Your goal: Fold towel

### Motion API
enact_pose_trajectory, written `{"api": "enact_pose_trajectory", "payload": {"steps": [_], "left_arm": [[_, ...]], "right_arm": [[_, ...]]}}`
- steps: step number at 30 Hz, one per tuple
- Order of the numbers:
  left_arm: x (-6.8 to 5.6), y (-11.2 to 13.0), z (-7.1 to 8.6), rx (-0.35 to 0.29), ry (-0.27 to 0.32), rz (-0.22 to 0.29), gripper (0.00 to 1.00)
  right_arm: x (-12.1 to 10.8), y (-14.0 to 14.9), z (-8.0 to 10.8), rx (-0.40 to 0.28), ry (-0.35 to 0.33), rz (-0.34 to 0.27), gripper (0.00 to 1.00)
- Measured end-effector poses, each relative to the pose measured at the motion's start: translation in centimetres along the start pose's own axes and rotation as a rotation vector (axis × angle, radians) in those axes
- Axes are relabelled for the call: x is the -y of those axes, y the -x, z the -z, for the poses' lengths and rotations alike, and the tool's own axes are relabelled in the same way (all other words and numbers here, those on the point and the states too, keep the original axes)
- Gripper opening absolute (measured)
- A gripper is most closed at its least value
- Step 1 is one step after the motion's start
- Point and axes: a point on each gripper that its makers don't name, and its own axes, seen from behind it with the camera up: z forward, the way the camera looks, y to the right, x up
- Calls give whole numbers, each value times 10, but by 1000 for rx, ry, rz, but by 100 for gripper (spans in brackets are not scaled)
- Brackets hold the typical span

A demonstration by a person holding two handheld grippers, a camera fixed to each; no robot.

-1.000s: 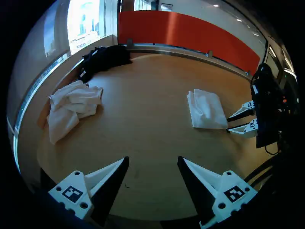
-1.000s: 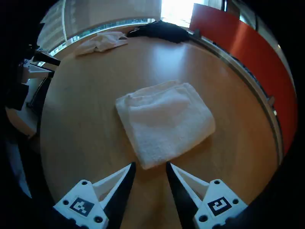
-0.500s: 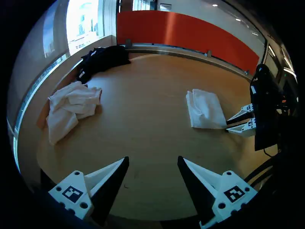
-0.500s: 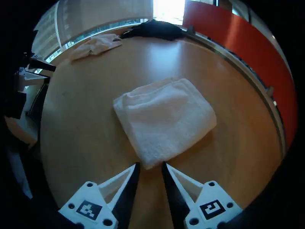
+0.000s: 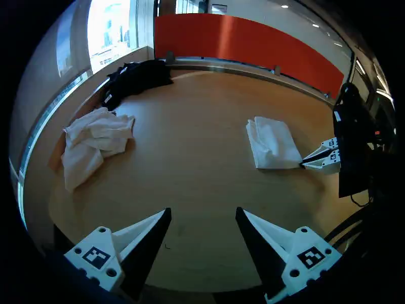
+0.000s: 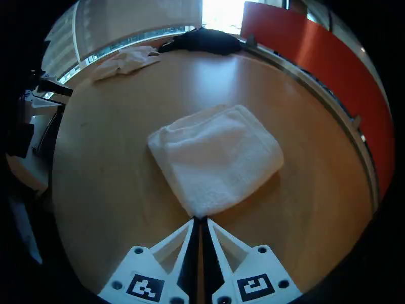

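Towel (image 6: 215, 157) lies folded in a thick pad on the round table (image 5: 192, 142), well apart from the crumpled cloth (image 5: 93, 139) and the dark cloth (image 5: 134, 78) at the far rim; the right gripper (image 6: 200, 223) has its fingers drawn together to a thin slit, nipping what looks like the very tip of the near corner; the left gripper (image 5: 202, 215) hangs wide open over bare wood, holding nothing; the bite seems shallow, so my advice is to lift slowly and low, keep the layers together, and bring the left in to pin or take the neighbouring corner before any fold; a second ago the right fingers stood apart on either side of that corner, and have since closed; towel and left gripper have hardly shifted.
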Motion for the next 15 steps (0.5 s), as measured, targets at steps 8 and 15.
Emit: {"api": "enact_pose_trajectory", "payload": {"steps": [8,15], "left_arm": [[-1,-8,-1,-14,6,-7,94],[-6,-24,0,-40,19,-22,94]], "right_arm": [[-11,-26,18,-54,24,28,3],[-27,-66,45,-122,62,66,3]]}}
